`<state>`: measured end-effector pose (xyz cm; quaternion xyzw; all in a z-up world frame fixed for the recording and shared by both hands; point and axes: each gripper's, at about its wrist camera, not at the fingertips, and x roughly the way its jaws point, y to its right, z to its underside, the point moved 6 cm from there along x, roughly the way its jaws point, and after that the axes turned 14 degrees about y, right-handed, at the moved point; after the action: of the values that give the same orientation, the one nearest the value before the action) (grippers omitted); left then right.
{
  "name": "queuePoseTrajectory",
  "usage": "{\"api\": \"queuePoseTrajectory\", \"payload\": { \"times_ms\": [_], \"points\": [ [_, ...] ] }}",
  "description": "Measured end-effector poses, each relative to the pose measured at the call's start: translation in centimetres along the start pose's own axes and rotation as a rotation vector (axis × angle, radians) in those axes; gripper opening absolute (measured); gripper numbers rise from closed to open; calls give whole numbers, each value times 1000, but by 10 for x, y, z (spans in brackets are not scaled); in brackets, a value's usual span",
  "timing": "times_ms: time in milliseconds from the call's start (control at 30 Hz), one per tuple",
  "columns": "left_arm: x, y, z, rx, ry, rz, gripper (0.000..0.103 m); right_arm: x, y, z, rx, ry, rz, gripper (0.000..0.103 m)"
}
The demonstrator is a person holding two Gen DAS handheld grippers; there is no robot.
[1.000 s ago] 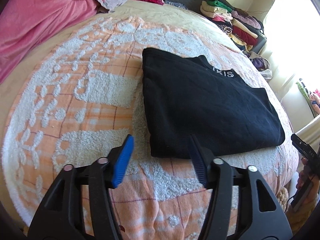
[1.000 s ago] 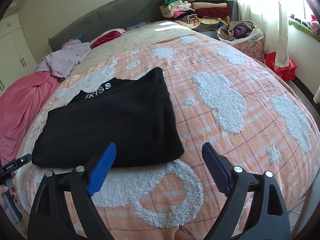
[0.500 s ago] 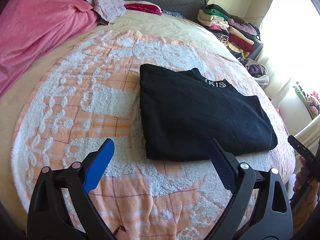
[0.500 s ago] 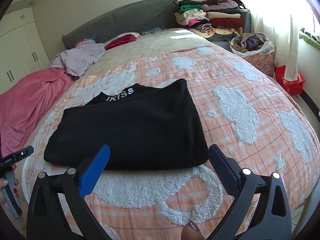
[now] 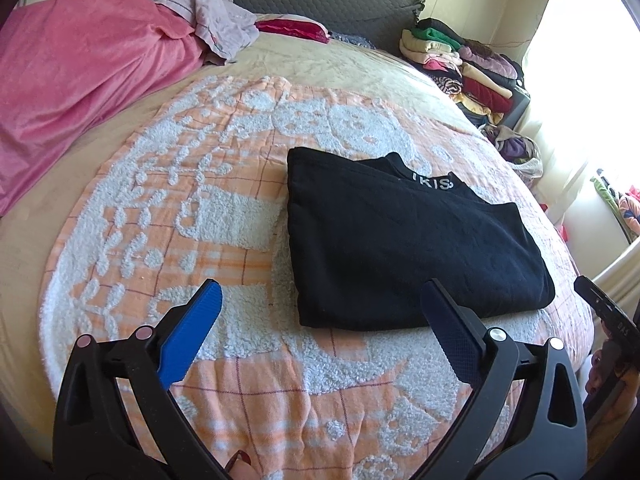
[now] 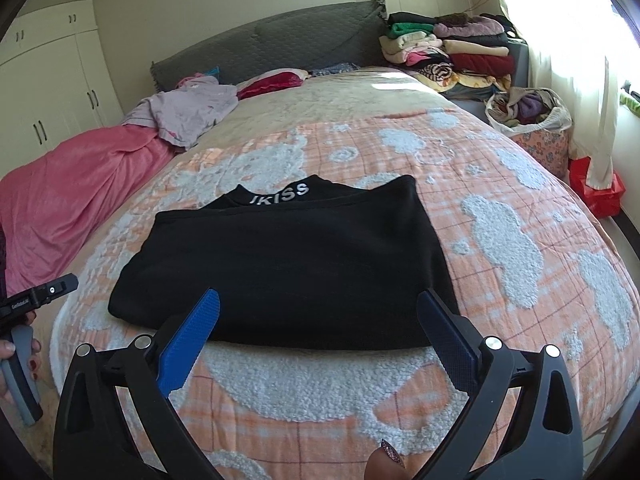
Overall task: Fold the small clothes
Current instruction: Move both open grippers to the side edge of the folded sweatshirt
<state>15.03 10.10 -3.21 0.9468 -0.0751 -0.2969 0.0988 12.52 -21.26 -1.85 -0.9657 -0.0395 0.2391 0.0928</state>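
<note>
Your left gripper [image 5: 320, 332] is released, blue pads spread wide, nothing between them; it hangs above the orange-and-white blanket [image 5: 192, 208], just short of the near edge of the black garment [image 5: 400, 240]; its right finger overlaps that near edge in the left wrist view, contact cannot be told.

Your right gripper [image 6: 318, 338] is likewise released, pads wide apart, empty; both fingertips sit over the garment's near edge in the right wrist view, touching or not cannot be told.

The black garment [image 6: 296, 264] lies folded into a rough rectangle, flat on the blanket [image 6: 500, 240] near the middle of the bed; collar at the far side with white lettering reading "IKISS"; the top layer covers most of it, a lower layer pokes out near the collar.

Each gripper shows at the edge of the other's view: the right one at far right of the left wrist view, the left one at far left of the right wrist view with your left hand [image 6: 12, 360] around its handle, nails painted dark red; a fingertip with a glittery nail shows at the bottom of the right wrist view.

Around: pink bedding [image 5: 80, 72] piled on the left side of the bed; lilac clothes [image 6: 188, 108] crumpled near the grey headboard [image 6: 280, 40]; stack of folded clothes [image 6: 448, 52] at the far right corner; bag of clothes [image 6: 528, 112] on the floor beside the bed; white wardrobe doors [image 6: 52, 80] at left.
</note>
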Motion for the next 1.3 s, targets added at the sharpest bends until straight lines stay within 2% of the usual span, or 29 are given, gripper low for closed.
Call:
{"api": "queuePoseTrajectory", "payload": {
  "times_ms": [500, 800, 1133, 1300],
  "points": [
    [-4, -14, -11, 2, 16, -38, 93, 20, -66, -12, -95, -3, -127, 98],
    [5, -33, -15, -16, 13, -69, 93, 39, -107, -8, -151, -29, -199, 98],
    [38, -55, -19, -72, -20, -92, 93, 66, -155, 24, -287, -96, -248, 98],
    [59, -56, -20, -65, -51, -93, 93, 77, -181, 50, -402, -120, -260, 98]
  ]
}}
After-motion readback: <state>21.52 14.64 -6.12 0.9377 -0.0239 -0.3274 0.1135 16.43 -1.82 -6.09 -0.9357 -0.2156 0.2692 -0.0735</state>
